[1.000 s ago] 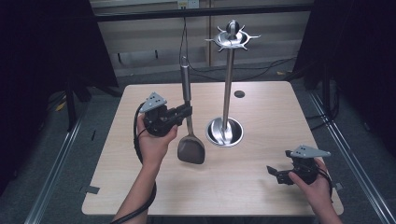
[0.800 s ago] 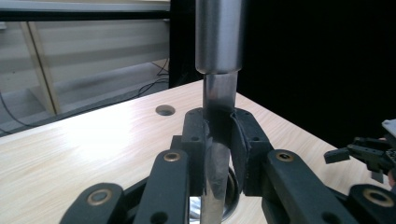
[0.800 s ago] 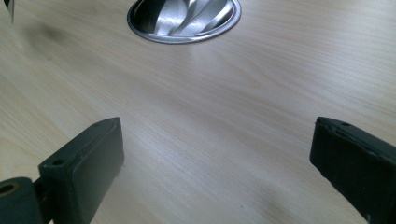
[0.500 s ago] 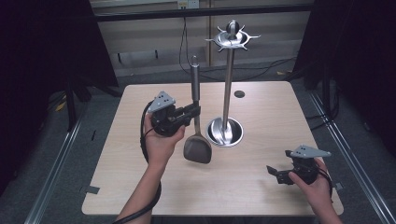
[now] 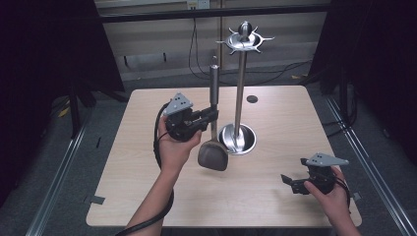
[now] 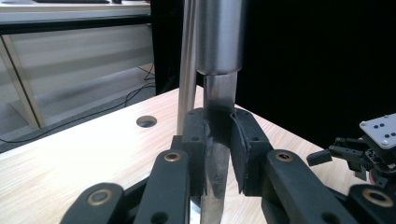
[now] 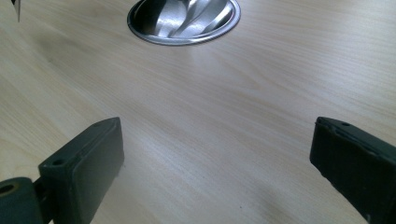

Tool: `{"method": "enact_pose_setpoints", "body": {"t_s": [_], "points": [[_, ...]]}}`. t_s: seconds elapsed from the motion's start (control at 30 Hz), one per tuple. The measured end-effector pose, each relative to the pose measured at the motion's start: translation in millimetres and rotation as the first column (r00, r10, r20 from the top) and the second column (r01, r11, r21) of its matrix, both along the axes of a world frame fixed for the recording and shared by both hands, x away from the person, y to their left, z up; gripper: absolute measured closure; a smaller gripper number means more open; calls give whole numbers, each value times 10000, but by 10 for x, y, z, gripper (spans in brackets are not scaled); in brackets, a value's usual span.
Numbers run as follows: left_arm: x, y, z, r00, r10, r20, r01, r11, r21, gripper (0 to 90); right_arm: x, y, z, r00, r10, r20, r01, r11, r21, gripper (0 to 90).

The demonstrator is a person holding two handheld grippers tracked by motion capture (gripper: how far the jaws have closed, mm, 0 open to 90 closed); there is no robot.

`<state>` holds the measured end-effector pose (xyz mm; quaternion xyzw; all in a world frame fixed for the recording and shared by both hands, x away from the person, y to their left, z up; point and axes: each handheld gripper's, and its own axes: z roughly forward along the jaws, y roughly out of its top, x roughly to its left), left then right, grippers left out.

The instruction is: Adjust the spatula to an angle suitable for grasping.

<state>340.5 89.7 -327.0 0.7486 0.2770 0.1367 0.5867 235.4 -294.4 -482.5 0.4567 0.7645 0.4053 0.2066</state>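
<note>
the spatula [image 5: 213, 123] is held upright above the table [image 5: 275, 206], beside the stand [image 5: 239, 98], clamped at its flat steel neck by the left gripper [image 5: 209, 115]; judged stiff, slippery, head-heavy; right gripper [image 5: 290, 182] gapes empty

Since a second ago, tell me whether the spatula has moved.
Yes. The spatula, held upright in the left gripper, has shifted right toward the utensil stand; its head now sits close beside the stand's round base.

In the left gripper view the spatula [image 6: 218, 56] is cut off by the top and bottom edges, its blade unseen. In the right gripper view the stand's base [image 7: 184, 18] is cropped by the top edge, and the spatula's neck is partly hidden between the jaws.
</note>
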Motion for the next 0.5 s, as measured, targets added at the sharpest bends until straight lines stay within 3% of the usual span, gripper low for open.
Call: {"method": "enact_pose_setpoints", "body": {"t_s": [0.17, 0.5], "points": [[3, -58, 30, 9998, -86, 152, 83, 9998, 184, 771, 0, -1, 1, 10000, 13, -9, -13, 10000, 26, 26], [28, -151, 46, 9997, -138, 225, 136, 9999, 85, 771, -3, -1, 7, 10000, -10, -17, 10, 10000, 68, 26]]}}
